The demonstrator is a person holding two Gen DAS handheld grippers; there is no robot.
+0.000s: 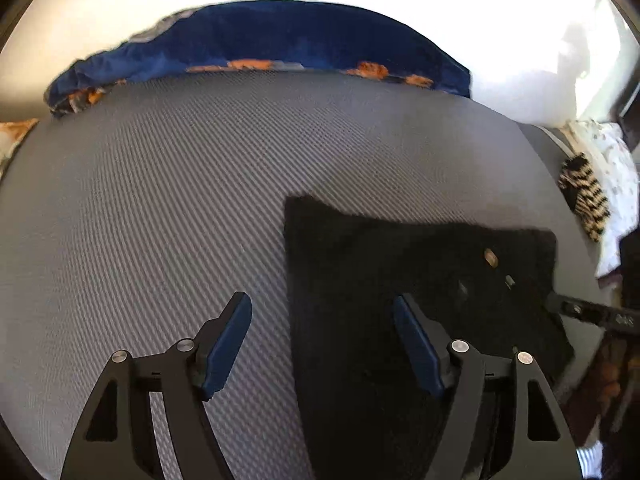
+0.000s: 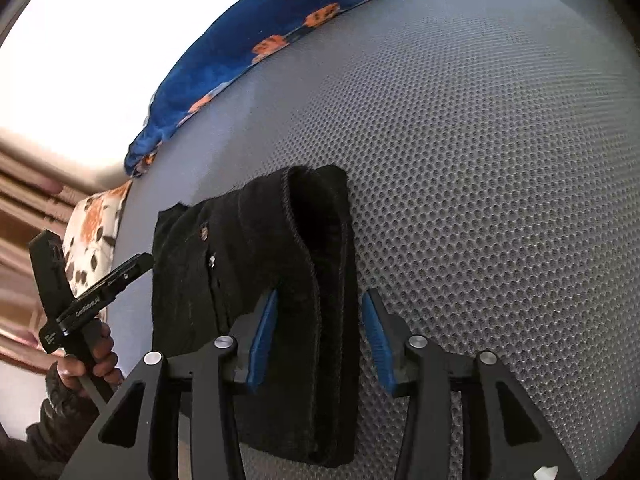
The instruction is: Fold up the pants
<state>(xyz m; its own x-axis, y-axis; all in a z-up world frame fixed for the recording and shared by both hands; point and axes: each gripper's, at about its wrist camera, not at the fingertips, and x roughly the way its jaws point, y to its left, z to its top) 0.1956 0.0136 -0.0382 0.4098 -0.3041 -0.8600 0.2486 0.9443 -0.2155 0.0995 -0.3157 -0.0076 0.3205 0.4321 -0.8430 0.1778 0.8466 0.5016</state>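
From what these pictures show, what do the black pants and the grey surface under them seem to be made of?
The black pants look like thick, matte, fuzzy cloth, perhaps fleece or heavy cotton: the folded edge shows a soft nap and a stitched seam, and small metal buttons shine on it. The grey surface looks like woven mesh fabric: a regular pattern of small holes covers it, without gloss.

Matt black fuzzy cloth pants; grey woven mesh mattress; plush blue blanket; matt black plastic fingers, blue rubbery pads.
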